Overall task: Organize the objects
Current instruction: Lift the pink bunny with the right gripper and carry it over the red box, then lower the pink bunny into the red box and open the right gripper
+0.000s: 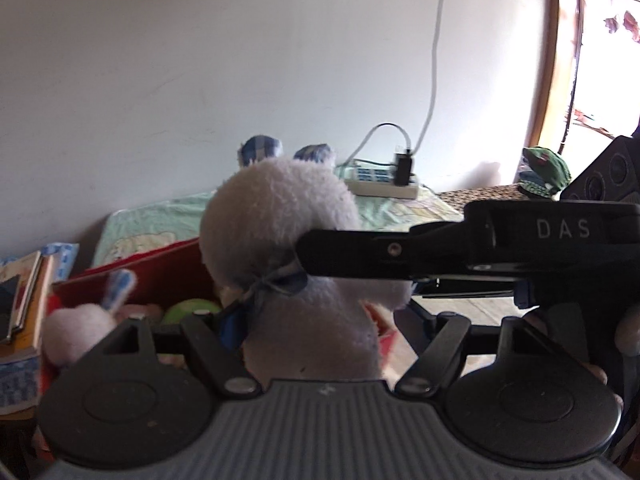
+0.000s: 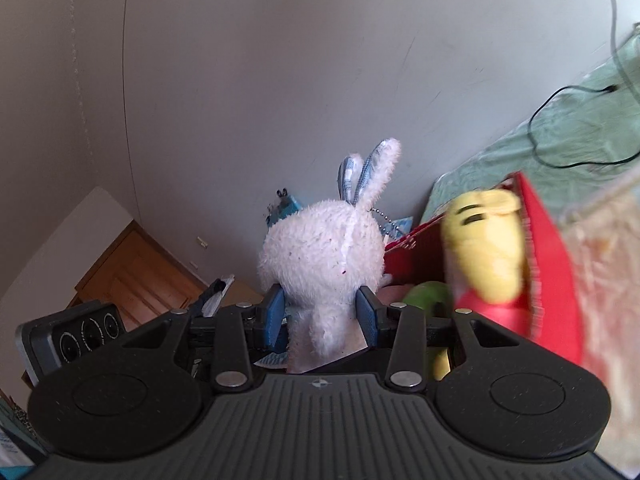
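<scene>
My left gripper is shut on a large white plush rabbit with blue checked ears and a blue neck ribbon, held upright above a red box. The other gripper's black arm crosses in front of the rabbit's neck. My right gripper is shut on a small white plush rabbit with blue-lined ears; its blue pads press the body. The small rabbit also shows in the left wrist view. The red box holds a yellow plush and a green toy.
A bed with a green sheet lies behind the box, with a white power strip and cables on it. Stacked books stand at the left. A green cap lies at the right. A wooden door shows in the right wrist view.
</scene>
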Demonstrator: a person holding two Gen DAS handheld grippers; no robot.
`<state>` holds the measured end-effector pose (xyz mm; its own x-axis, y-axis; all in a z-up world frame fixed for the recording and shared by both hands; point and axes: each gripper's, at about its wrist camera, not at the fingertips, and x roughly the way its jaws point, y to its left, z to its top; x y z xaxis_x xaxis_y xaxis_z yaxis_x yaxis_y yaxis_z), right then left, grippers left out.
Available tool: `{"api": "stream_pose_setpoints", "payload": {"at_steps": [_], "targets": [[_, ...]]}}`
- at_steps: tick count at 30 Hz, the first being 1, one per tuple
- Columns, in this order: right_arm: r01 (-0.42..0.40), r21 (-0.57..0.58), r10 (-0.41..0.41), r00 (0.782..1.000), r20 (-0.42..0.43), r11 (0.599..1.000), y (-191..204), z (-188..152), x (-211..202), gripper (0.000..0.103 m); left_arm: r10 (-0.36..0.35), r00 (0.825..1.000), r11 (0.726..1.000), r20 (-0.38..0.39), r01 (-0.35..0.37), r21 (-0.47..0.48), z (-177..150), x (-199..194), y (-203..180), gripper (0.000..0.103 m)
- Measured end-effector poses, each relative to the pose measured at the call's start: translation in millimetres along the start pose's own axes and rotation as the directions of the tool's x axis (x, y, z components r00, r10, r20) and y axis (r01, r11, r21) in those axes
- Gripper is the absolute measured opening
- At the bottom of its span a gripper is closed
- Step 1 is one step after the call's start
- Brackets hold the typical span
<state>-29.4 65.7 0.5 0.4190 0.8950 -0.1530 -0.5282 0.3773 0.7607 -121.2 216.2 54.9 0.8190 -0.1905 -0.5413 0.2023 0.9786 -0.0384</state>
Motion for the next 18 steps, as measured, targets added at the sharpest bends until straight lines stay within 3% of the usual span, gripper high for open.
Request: {"api": "stream_pose_setpoints", "payload": {"at_steps": [5, 11, 18], "targets": [[0.028, 0.013, -0.027, 0.998, -0.05, 1.0, -7, 0, 32, 0.042, 0.042, 0.999, 0.998, -0.017, -0.042, -0.042, -4, 7, 36, 0.076], [0.121, 0.013, -0.12, 0.99, -0.075, 0.993, -16, -8, 50, 0.04, 0.089, 0.994, 0.995, -0.069, -0.092, -0.049, -18, 29, 63, 0.076], [0.197, 0.028, -0.195, 0.98, -0.047, 0.98, -22, -6, 49, 0.039, 0.071, 0.993, 0.996, -0.094, -0.075, -0.037, -24, 47, 68, 0.079]]}}
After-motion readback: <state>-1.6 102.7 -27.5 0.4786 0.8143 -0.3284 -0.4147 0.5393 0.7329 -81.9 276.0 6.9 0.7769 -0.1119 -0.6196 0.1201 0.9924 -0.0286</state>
